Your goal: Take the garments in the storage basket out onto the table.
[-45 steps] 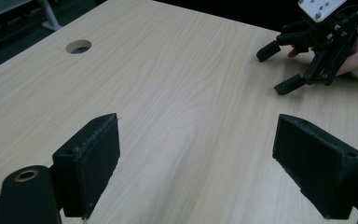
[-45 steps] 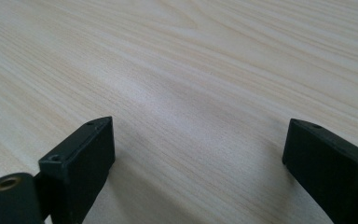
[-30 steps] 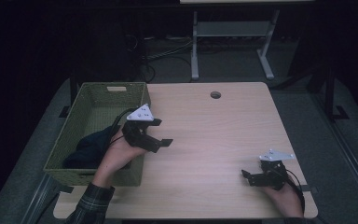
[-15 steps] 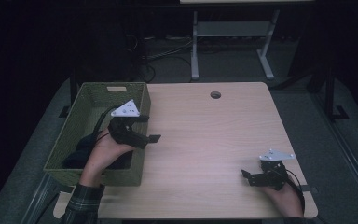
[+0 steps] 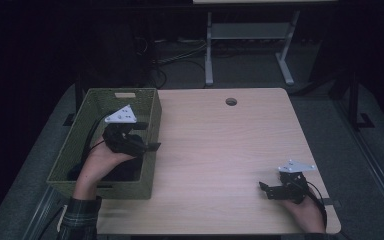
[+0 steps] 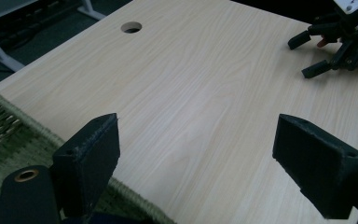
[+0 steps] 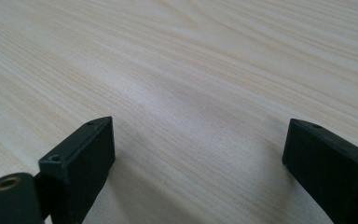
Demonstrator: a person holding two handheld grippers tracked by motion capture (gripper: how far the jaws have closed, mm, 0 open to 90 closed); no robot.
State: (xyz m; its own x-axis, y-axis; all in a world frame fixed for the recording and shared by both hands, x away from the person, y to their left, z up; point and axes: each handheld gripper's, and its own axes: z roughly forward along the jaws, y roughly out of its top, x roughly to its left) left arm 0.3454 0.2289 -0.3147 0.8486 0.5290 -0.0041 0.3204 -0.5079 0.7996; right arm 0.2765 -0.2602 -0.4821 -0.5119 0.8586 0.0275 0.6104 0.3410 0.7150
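Your left gripper [image 5: 147,137]: jaws wide apart, holding nothing, over the right rim of the green basket [image 5: 80,150] | dark cloth [image 5: 122,170] in basket below your hand | your right gripper [image 5: 272,190]: spread wide, empty, on table [image 5: 220,150] near-right.

Black 2-jaw left tool [image 5: 145,139], grey triangular plate, black cable; plaid sleeve [image 5: 79,220].

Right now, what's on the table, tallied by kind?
Green woven basket: 1
Dark item inside the basket: 1, too dark to identify
Claws, left and right, both open and empty: 2
Total: 4
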